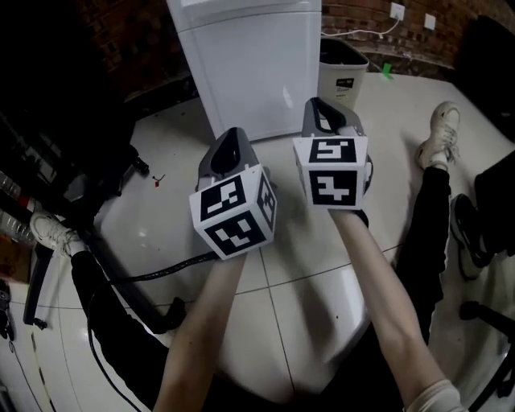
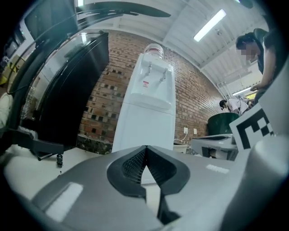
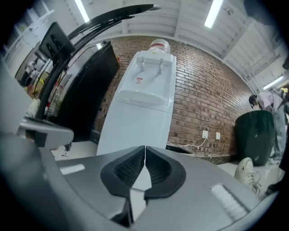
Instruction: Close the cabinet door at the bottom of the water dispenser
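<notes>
You're in a workshop-like room: bare brick wall (image 3: pixel 203 99) behind the water dispenser (image 3: pixel 140 103), tiled floor (image 1: pixel 306 282) beneath it, tube lights (image 3: pixel 214 12) above it.

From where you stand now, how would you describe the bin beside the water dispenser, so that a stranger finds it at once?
Find the tall white water dispenser against the brick wall. Close on its right in the head view, on the tiled floor, stands the bin. It alone is low and cream-coloured, with a dark liner over its rim and a small dark label on its front.
</notes>
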Tool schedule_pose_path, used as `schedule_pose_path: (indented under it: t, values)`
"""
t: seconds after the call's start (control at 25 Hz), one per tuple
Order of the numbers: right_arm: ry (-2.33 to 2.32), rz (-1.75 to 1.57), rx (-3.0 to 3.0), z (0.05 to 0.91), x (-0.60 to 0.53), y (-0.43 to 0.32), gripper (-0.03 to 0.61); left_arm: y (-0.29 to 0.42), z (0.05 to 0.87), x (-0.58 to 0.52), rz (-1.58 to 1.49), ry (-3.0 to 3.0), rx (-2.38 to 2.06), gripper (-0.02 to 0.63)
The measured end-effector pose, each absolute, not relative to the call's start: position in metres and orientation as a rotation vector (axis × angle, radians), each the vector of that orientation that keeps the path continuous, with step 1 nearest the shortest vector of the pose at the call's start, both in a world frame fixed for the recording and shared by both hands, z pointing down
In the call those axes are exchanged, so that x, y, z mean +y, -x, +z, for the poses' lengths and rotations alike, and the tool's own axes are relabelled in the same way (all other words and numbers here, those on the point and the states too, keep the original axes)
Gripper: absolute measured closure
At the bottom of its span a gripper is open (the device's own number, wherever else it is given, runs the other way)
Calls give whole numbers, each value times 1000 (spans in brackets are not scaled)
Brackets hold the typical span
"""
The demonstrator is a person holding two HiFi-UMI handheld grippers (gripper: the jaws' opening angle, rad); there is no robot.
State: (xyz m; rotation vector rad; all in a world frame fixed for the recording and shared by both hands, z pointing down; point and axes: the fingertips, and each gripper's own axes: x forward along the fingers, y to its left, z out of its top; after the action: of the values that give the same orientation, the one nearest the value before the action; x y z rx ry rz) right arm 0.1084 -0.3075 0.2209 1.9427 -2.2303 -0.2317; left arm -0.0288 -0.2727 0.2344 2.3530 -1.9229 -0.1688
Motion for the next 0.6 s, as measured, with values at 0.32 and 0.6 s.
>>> schedule_pose_path:
  t: [0.32, 0.6]
  values:
    - [-1856, -246, -2301, 222, -203, -98, 578, 40, 246, -186, -107, -2314, -1894, 600]
    - [-1840, -174, -2379, 233, -145, -92, 578, 53, 246, -129, -103, -2328, -1920, 599]
